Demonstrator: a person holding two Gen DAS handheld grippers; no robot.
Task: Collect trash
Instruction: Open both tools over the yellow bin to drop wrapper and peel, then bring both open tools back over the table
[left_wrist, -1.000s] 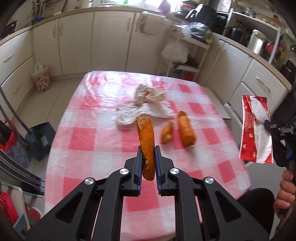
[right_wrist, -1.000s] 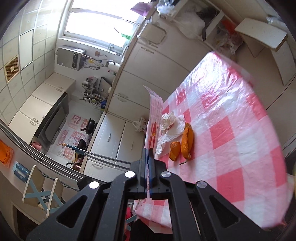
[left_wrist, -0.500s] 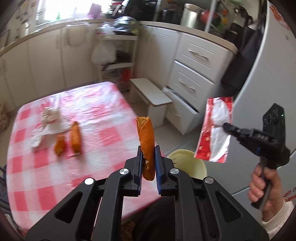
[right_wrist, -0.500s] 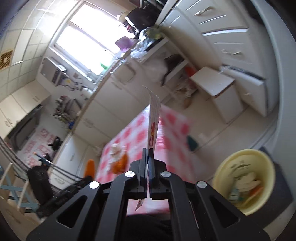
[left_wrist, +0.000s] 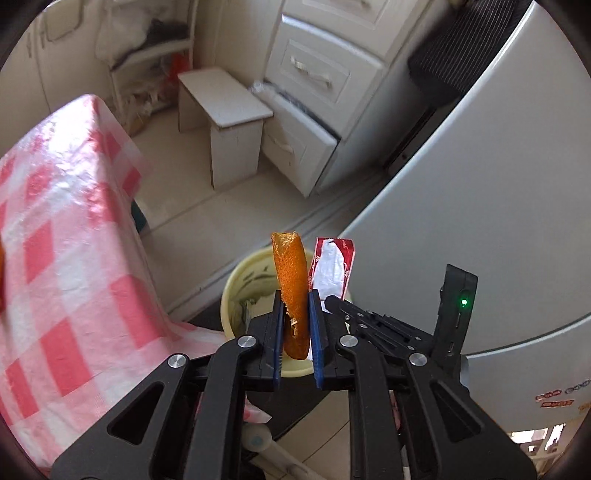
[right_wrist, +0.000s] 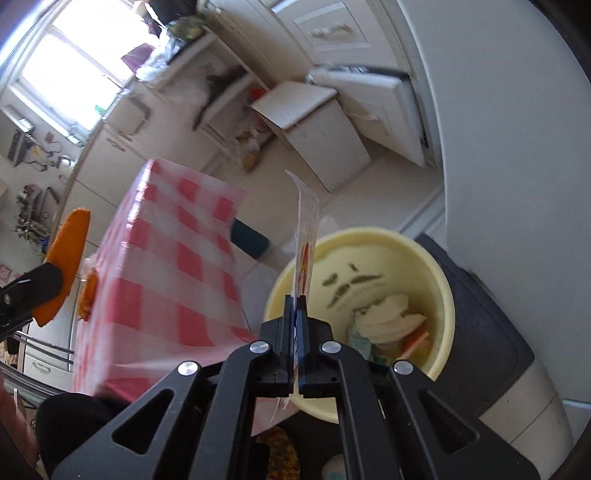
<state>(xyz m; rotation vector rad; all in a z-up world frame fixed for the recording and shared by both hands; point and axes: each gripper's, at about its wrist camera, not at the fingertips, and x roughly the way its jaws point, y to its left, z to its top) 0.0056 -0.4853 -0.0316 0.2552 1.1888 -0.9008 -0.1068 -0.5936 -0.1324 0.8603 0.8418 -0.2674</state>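
At the bottom middle of the left wrist view, the left gripper (left_wrist: 295, 328) is clenched on a curved strip of orange peel (left_wrist: 291, 280). The peel stands upright, so I think it will fall straight down when let go. Just to its right, the right gripper (left_wrist: 327, 301) pinches a flat red and white plastic wrapper (left_wrist: 332, 267), also standing up.

In the right wrist view, the right gripper (right_wrist: 296, 325) squeezes the wrapper (right_wrist: 306, 236) by its lower part, seen edge-on. Right behind it, in the lower right, sits the round pale yellow plastic bin (right_wrist: 443, 295), with white paper scraps and other trash already inside. Both pieces hang near or over its rim, so I think dropping comes next.

Further back on the left is the table with the pink and white checked cloth (right_wrist: 177, 266). One small orange piece (right_wrist: 88, 295) waits at its edge. Beyond, in the upper middle, stands a small white stool (left_wrist: 225, 107).
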